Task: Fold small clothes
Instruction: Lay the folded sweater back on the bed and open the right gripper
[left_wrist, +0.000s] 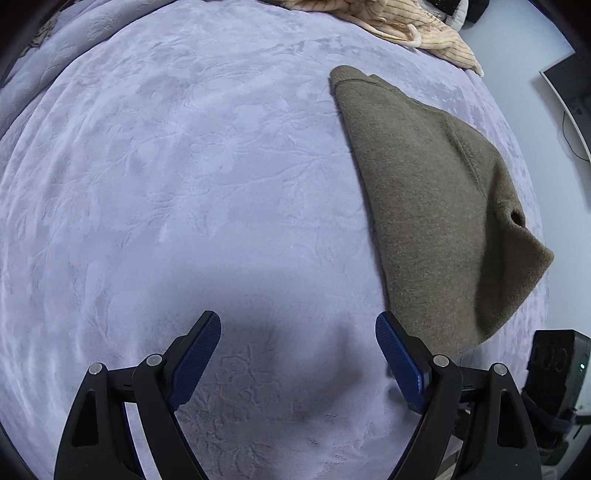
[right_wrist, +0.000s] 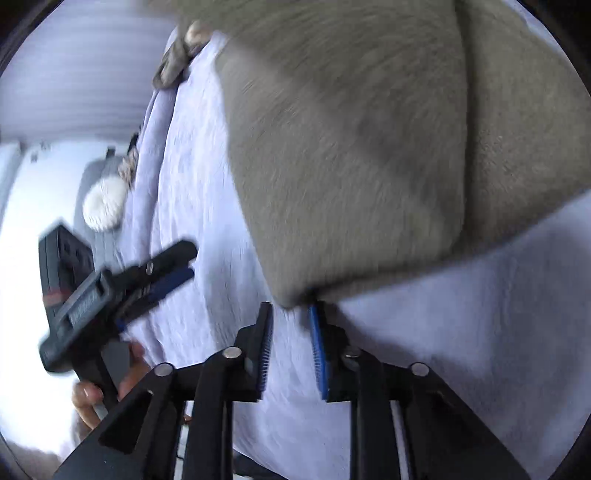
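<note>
Right gripper (right_wrist: 291, 314) jaws are apart at the olive fleece garment (right_wrist: 343, 147) corner, left gripper (left_wrist: 298, 332) wide apart over the lavender blanket (left_wrist: 184, 184). I'd pinch deeper before pulling.

- Olive-brown fleece garment (left_wrist: 436, 206): folded over into a long, flat shape, lying on the lavender bed (left_wrist: 184, 184) near its right edge.
- Cream ribbed garment (left_wrist: 413, 26): crumpled at the bed's far edge.

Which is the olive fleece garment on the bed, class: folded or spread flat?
Folded: the olive fleece garment lies doubled, one layer overlapping another along a visible edge on the lavender blanket.
</note>
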